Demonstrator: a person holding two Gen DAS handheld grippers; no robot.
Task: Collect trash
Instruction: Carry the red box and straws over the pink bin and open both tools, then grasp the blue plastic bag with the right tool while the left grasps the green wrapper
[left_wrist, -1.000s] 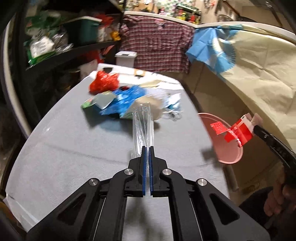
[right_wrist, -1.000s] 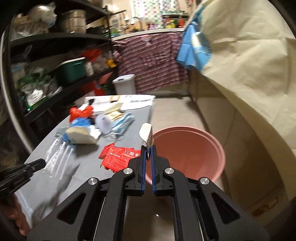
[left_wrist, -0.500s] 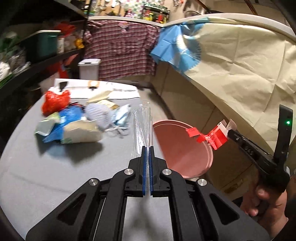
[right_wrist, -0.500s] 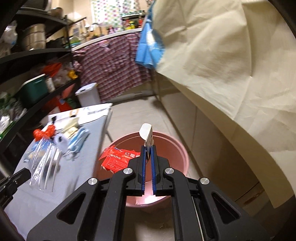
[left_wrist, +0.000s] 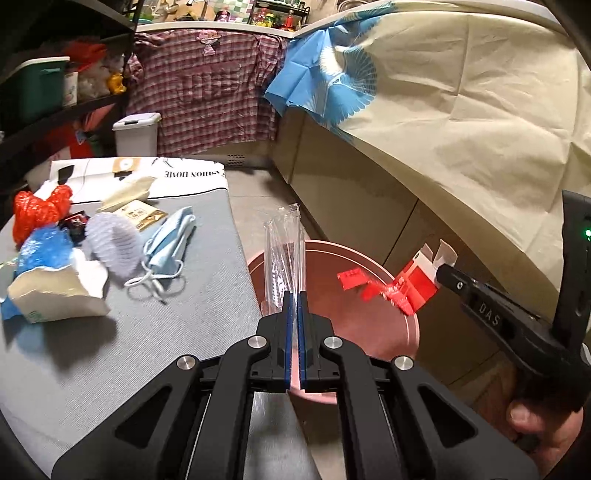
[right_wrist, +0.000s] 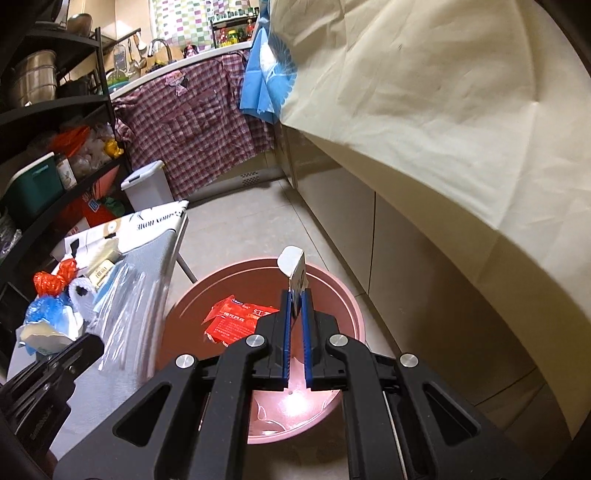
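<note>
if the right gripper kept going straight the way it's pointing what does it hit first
Most likely the pink basin on the floor: the right gripper, shut on a red and white wrapper, points down into it. Depth is unclear, but nothing else shows between.

The left tongs (left_wrist: 295, 299) are matte black plastic, two angular arms that widen toward the camera, each with a triangular cut-out and silver round-headed screws at the pivots. The inner faces of the fingers (left_wrist: 289, 314) are lined with blue ribbed pads. The right tongs (right_wrist: 295, 299) are built alike: black linkage arms, four silver screws, blue pads. Seen from the left wrist camera, the right tongs' body is a long black bar with pale raised letters reading DAS on its side and a flat black upright plate carrying a small green light. A hand (left_wrist: 543, 439) wraps the black grip.
</note>
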